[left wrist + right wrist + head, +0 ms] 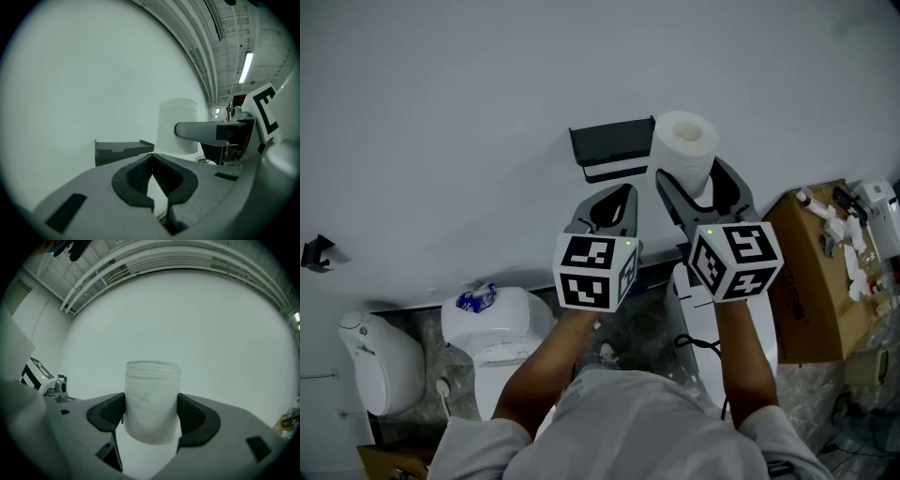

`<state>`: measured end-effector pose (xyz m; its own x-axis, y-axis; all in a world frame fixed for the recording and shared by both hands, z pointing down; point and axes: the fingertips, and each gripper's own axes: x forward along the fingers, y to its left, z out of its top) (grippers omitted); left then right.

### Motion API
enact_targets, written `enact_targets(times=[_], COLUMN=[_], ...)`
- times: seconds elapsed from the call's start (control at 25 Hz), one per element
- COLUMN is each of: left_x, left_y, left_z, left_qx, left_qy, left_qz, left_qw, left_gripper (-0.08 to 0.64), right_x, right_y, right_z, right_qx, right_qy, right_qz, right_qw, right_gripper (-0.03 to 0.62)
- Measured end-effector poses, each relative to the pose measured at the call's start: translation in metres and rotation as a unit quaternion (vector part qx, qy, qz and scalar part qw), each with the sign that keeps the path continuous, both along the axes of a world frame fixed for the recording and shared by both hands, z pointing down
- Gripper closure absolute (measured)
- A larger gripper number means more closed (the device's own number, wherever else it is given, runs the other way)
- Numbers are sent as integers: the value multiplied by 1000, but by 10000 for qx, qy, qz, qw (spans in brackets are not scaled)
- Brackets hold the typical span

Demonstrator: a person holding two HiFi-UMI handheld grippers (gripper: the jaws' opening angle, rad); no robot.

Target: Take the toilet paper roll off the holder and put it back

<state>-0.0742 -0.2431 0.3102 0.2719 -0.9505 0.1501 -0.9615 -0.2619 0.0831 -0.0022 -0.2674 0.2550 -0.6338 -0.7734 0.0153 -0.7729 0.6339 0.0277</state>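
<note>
The pale wall [487, 94] fills the space ahead of both sets of jaws, and the dark holder [612, 142] is fixed to it, just ahead of the left gripper [614, 202] and off to the left of the right gripper [692, 173]. The toilet paper roll [686, 141] is off the holder. It stands upright between the right gripper's jaws, which are clamped on its sides, with its top rising clear above them. The left gripper's jaws are pressed tip to tip with nothing between them.

The removal step looks done, so putting the roll back is the step in hand. That calls for carrying the roll leftward and forward to the holder. The part that takes the roll cannot be made out.
</note>
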Motion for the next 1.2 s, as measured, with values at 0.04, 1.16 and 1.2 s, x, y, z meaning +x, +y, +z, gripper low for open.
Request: enact_targets(times=[0.04,1.16,1.2], left_x=[-5,-107,-109], left_y=[0,-19,-21], left_z=[0,-6,-5], left_qx=[4,107,102], left_qy=[1,-26,-18], left_qz=[-35,-606,-613], left_qw=[10000,9981,9981], left_gripper=[555,555,555], right_x=[-5,-118,-121], right_y=[0,-40,-43], right_z=[-1,-8,-6], right_qx=[8,51,50], right_qy=[-7,-63,-53], right_qz=[-36,-545,-529], right_qw=[10000,9985,9986], right_gripper=[244,244,244])
